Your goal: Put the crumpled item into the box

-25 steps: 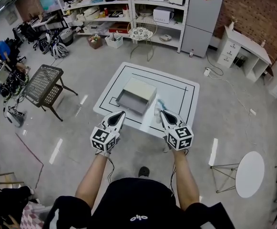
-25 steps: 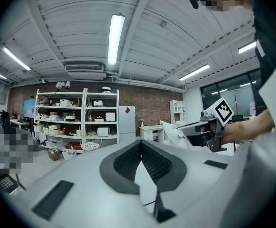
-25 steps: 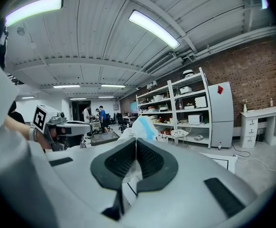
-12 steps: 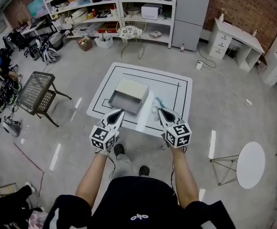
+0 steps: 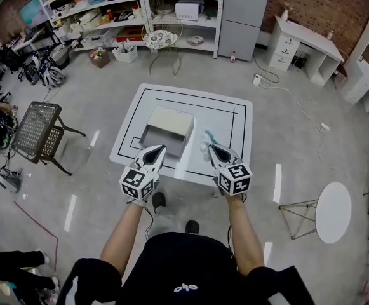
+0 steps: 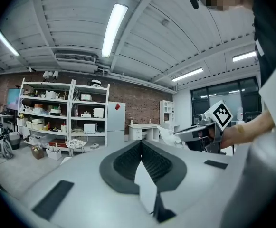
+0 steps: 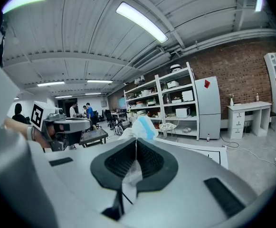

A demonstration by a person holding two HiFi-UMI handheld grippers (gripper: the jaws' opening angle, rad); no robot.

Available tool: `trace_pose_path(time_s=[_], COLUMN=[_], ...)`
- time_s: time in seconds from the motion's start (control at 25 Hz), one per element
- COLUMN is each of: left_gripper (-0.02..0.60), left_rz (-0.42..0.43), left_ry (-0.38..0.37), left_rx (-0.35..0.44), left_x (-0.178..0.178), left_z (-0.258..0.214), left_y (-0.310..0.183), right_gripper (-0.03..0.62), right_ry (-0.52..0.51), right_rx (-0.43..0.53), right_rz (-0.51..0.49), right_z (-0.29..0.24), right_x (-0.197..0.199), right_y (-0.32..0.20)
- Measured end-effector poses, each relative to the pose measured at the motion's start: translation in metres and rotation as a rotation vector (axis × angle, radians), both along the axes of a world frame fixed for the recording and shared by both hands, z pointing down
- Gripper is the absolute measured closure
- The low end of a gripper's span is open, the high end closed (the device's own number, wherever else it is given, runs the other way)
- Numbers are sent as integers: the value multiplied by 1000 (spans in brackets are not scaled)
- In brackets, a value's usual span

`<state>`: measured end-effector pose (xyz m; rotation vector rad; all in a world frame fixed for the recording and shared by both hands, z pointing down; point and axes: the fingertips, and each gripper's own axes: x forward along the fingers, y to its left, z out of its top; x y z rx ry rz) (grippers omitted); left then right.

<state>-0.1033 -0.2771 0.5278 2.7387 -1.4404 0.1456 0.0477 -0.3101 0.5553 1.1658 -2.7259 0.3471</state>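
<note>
A cream-topped grey box [image 5: 166, 131] stands on the white table [image 5: 228, 116] marked with black lines. My right gripper [image 5: 211, 147] is shut on a crumpled white and blue item [image 5: 206, 142] over the table's near edge, right of the box. In the right gripper view the crumpled item [image 7: 140, 127] sticks up from the closed jaws of my right gripper [image 7: 136, 141]. My left gripper [image 5: 161, 149] hovers just in front of the box. Seen in its own view, my left gripper [image 6: 140, 144] is shut with nothing in it. The right gripper [image 6: 204, 127] shows there too.
A black mesh side table [image 5: 35, 129] stands on the floor to the left. A round white table [image 5: 333, 211] is at the right. Shelving [image 5: 140, 11], a fridge [image 5: 238, 14] and a white desk [image 5: 305, 40] line the back. A cable [image 5: 292, 100] runs across the floor.
The person has stepped forward, one foot now showing below the table edge. Both grippers keep the same pose, the right one still shut on the crumpled item.
</note>
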Motion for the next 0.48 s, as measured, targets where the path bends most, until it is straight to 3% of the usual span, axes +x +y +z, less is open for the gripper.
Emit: trace_pose_path(time_s=[0.48], left_gripper=[575], left_rz=[108], left_ry=[13], left_rx=[-66], left_x=[-81], left_z=[28], left_y=[-84], right_gripper=[580], right_ry=[36], right_rx=[-102], right_rz=[63], right_z=[46], right_x=[-101], right_y=[-73])
